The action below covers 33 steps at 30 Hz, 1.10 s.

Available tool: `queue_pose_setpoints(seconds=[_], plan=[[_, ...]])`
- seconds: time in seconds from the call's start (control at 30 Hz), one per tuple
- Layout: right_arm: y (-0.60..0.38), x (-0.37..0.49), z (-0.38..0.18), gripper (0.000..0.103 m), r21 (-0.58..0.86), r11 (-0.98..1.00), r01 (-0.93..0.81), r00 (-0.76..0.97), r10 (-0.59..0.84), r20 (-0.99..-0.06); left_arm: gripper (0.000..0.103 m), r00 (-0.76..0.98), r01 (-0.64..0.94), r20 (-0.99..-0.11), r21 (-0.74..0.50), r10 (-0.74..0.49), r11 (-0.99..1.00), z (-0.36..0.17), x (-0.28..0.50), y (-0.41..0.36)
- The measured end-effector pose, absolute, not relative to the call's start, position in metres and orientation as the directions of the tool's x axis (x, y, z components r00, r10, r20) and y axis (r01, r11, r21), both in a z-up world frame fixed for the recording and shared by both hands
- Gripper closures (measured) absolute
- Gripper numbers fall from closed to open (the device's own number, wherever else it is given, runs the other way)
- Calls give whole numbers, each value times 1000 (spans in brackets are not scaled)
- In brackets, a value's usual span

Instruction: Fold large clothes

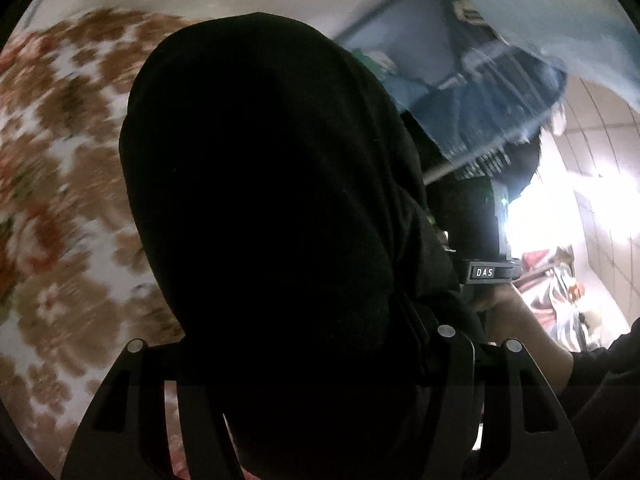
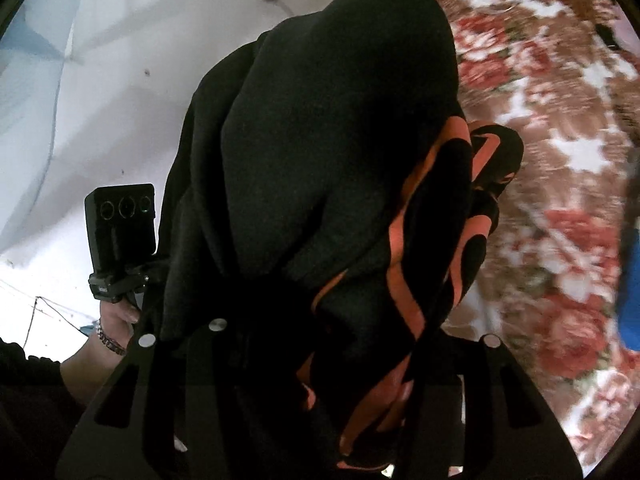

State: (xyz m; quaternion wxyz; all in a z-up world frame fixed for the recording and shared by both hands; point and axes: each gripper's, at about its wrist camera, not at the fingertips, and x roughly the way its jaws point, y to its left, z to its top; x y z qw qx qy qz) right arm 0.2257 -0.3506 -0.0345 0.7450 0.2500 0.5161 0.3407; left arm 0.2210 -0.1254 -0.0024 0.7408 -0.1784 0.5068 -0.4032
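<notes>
A large black garment (image 1: 260, 160) hangs bunched between the fingers of my left gripper (image 1: 320, 344) and fills the middle of the left wrist view, hiding the fingertips. In the right wrist view the same black cloth, with an orange pattern (image 2: 400, 248), is clamped in my right gripper (image 2: 320, 344). Both grippers are shut on the garment and hold it above a floral bedspread (image 1: 60, 160). Each view also shows the other hand-held gripper: one body (image 1: 480, 240) at the right, the other (image 2: 120, 232) at the left in a hand (image 2: 112, 328).
The floral bedspread (image 2: 560, 240) lies below, blurred. A pale blue net or curtain (image 1: 560, 20) hangs at the upper right, with a tiled surface (image 1: 600, 160) beside it. A blue object (image 2: 632, 280) sits at the right edge. A white wall (image 2: 100, 100) is behind.
</notes>
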Motion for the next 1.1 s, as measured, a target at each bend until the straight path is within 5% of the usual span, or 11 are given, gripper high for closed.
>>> queue_pose_setpoints(seconds=[0.5,1.1], plan=[[-674,240,-10,55,656,736,-168,370,664,-650,43,33,517,-560,-699,-828,494,4,279,-449],[-784,274,-152,55,648,759,58,315,602,-733,43,-210,507,-602,-741,-770,440,-167,369,-559]])
